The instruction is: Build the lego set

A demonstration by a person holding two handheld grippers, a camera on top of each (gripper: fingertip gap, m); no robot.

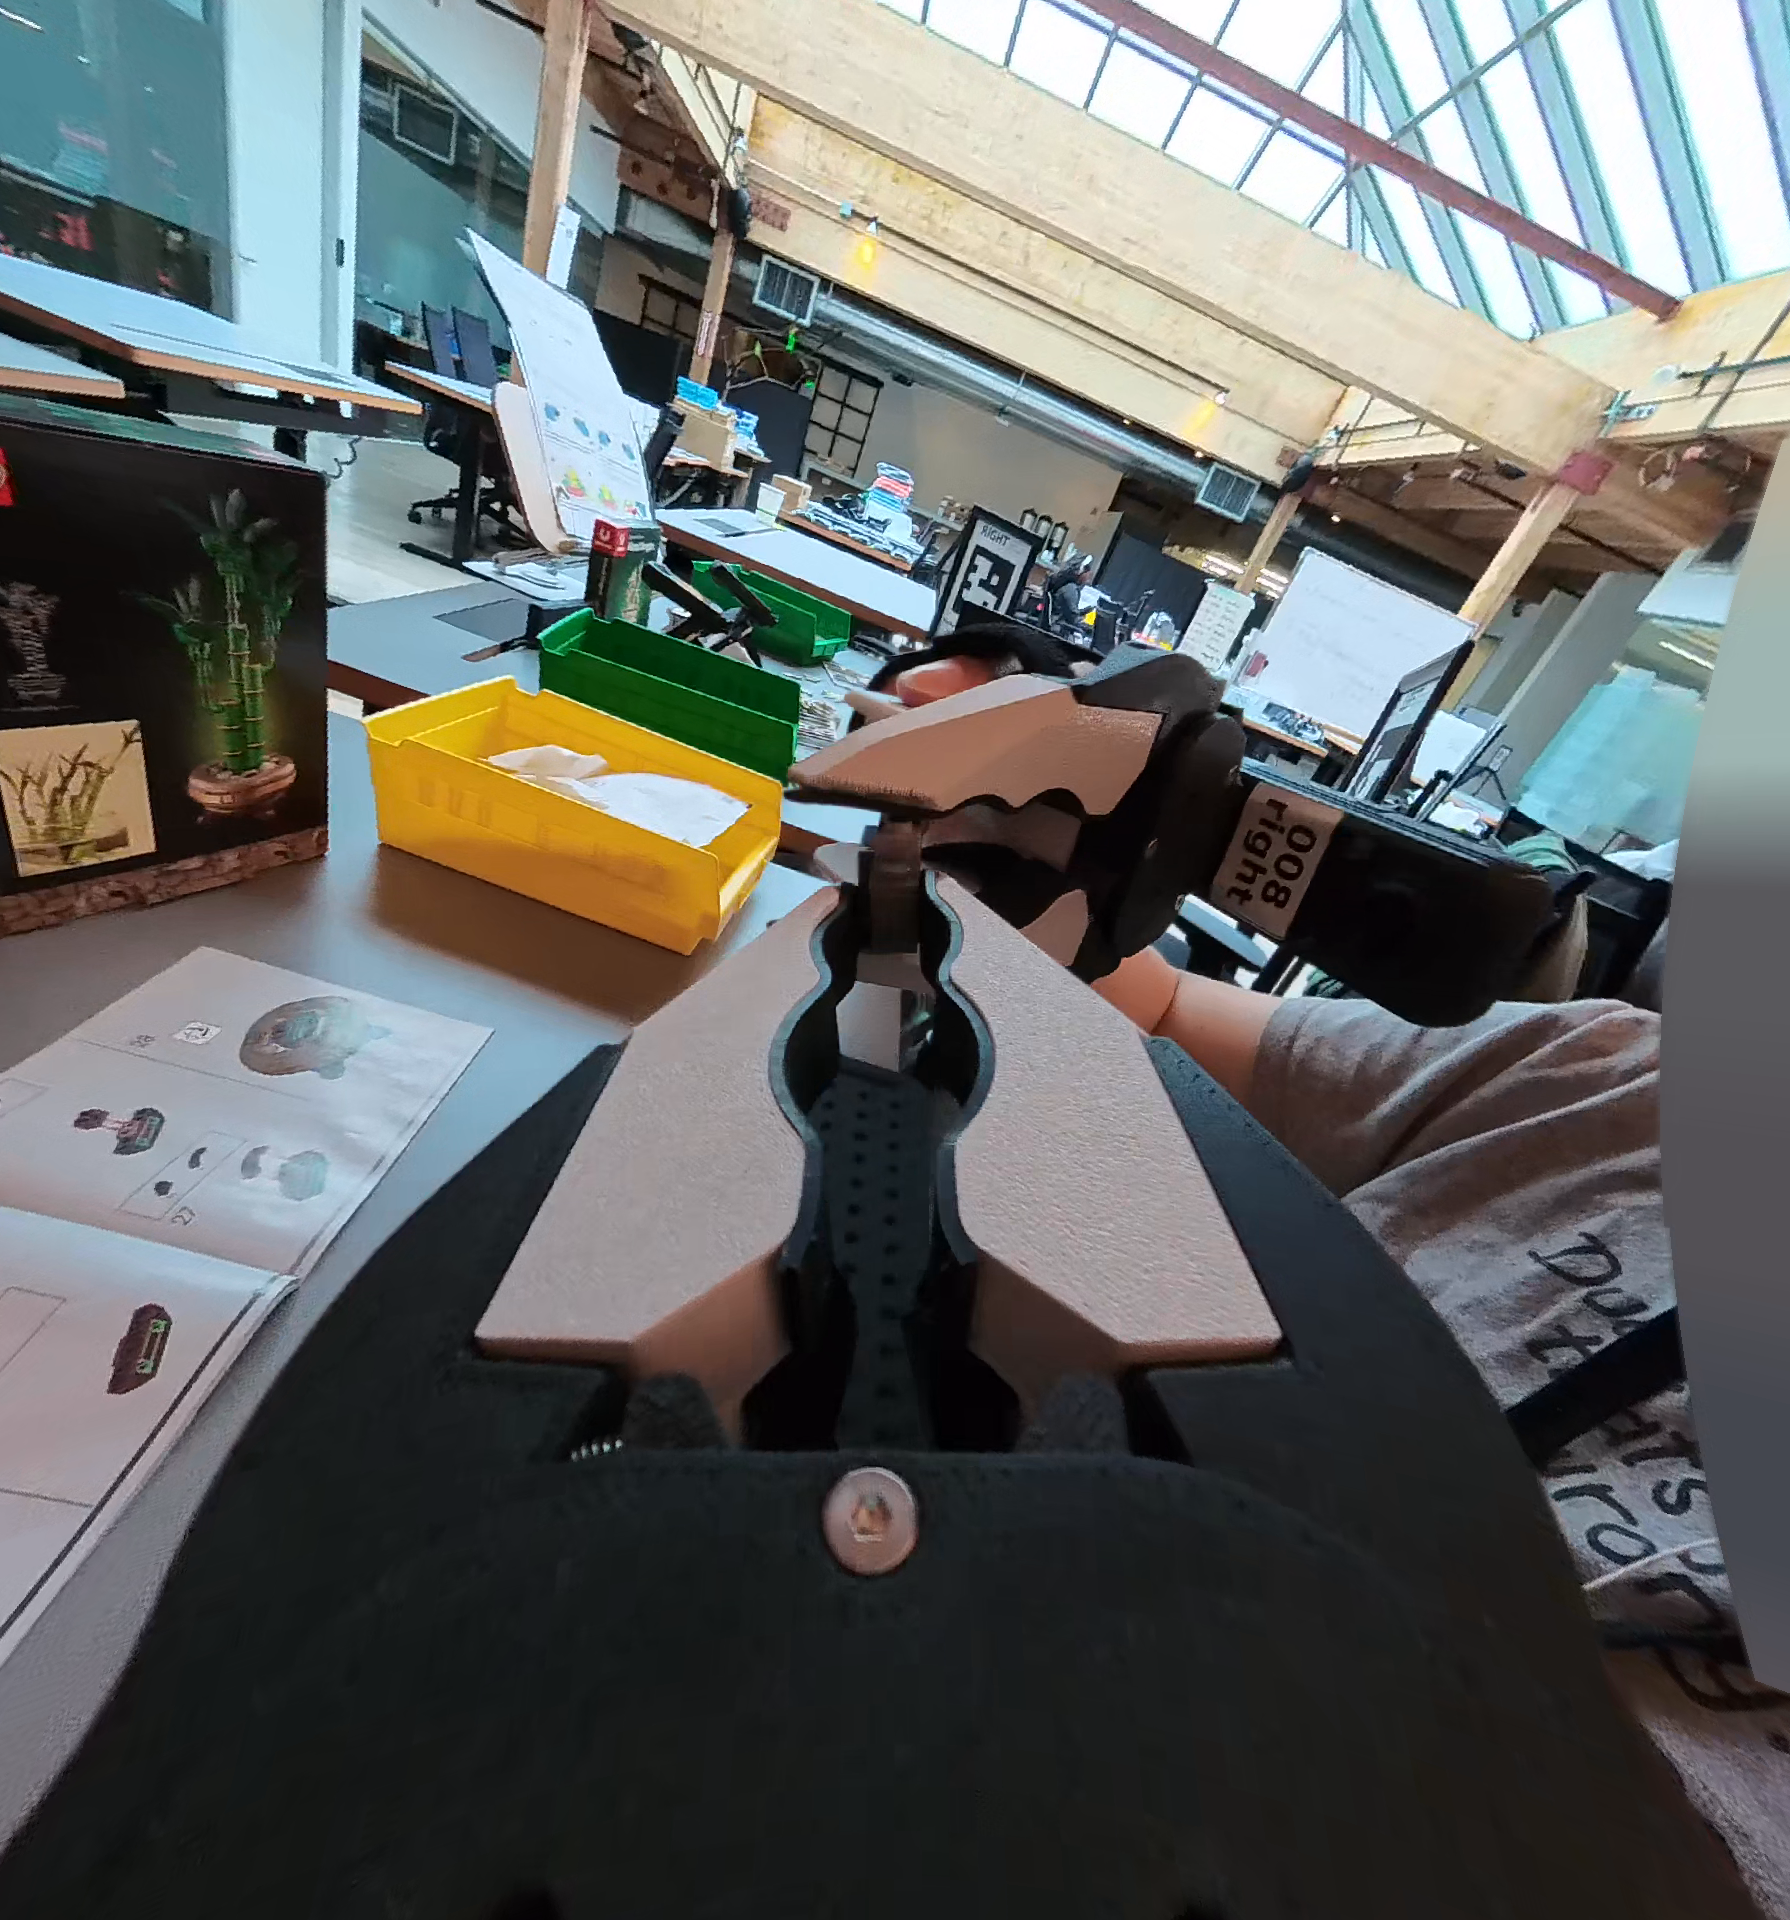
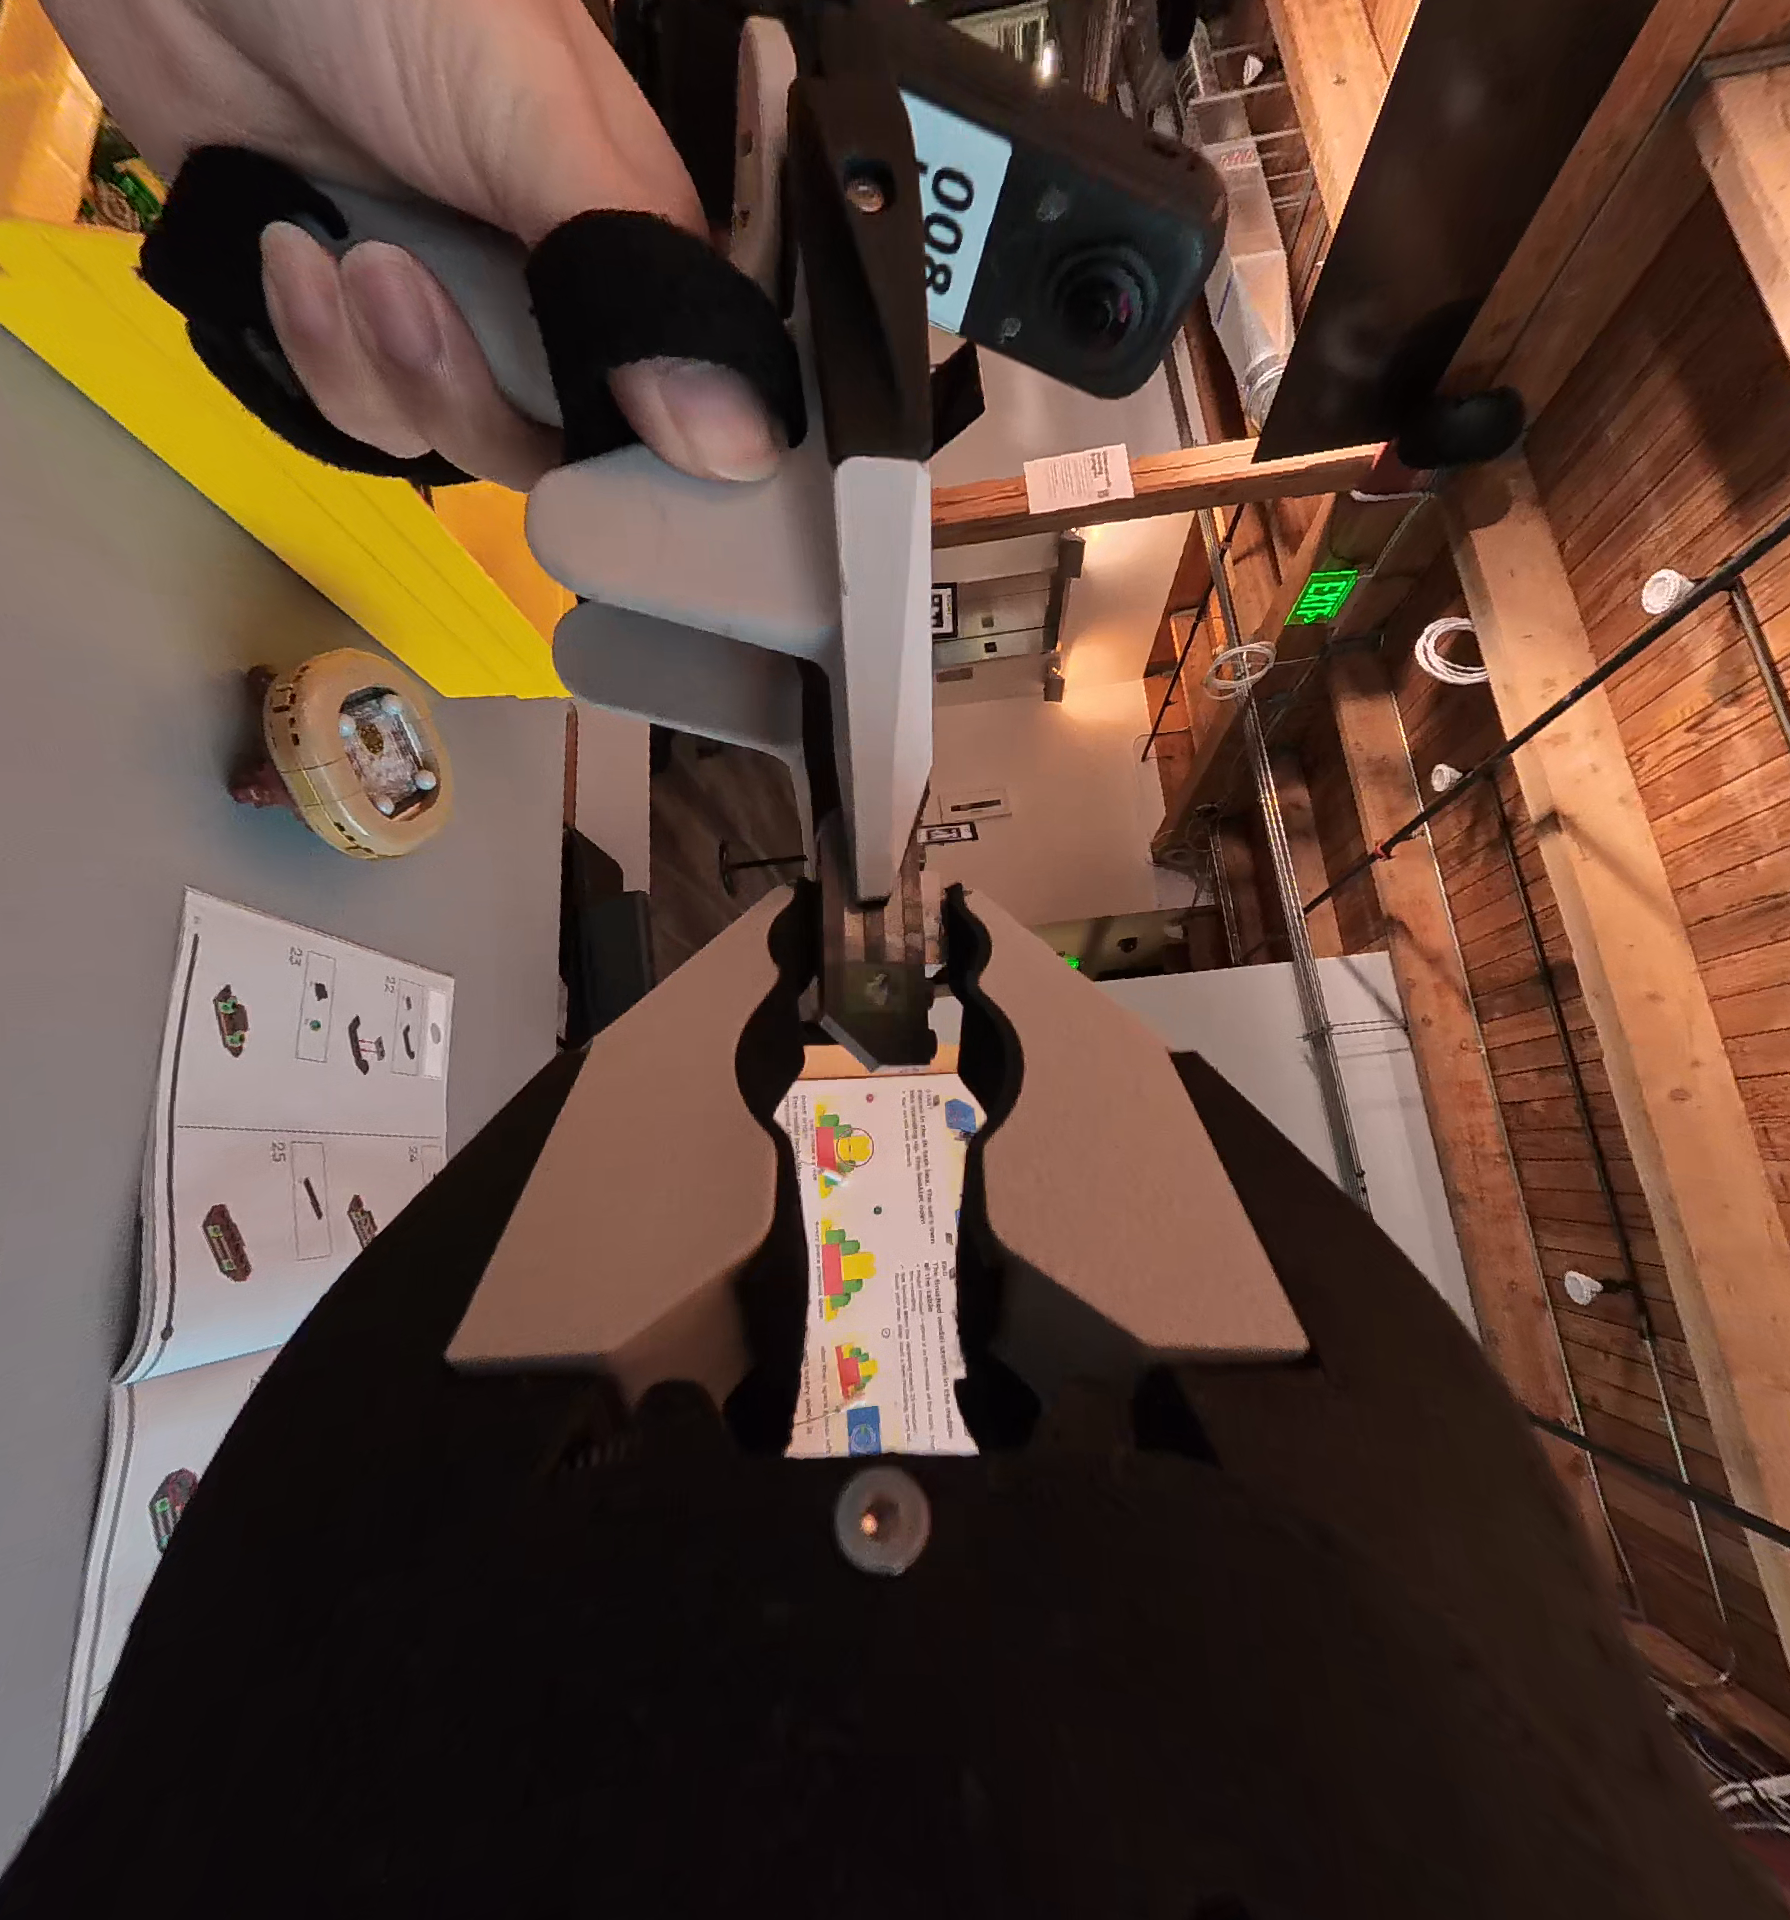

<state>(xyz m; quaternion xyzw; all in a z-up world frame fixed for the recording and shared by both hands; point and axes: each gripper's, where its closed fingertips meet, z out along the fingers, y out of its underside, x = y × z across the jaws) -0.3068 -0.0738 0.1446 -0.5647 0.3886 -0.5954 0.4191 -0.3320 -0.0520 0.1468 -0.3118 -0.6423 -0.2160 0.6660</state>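
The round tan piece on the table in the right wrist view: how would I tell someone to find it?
Start at the yellow bin along the grey table. Beyond its long side, before the open instruction booklet, sits the round tan piece. It is the only loose built model there: disc-shaped, with a clear window on top and dark brown feet.

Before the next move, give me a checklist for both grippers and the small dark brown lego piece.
1. Left gripper shut on the small dark brown lego piece: ok.
2. Right gripper shut on the same piece: ok.
3. Piece fully seated: cannot tell.
4. Open paper instruction booklet in view: ok.
5. Round tan lego base resting on the grey table, apart from both grippers: ok.
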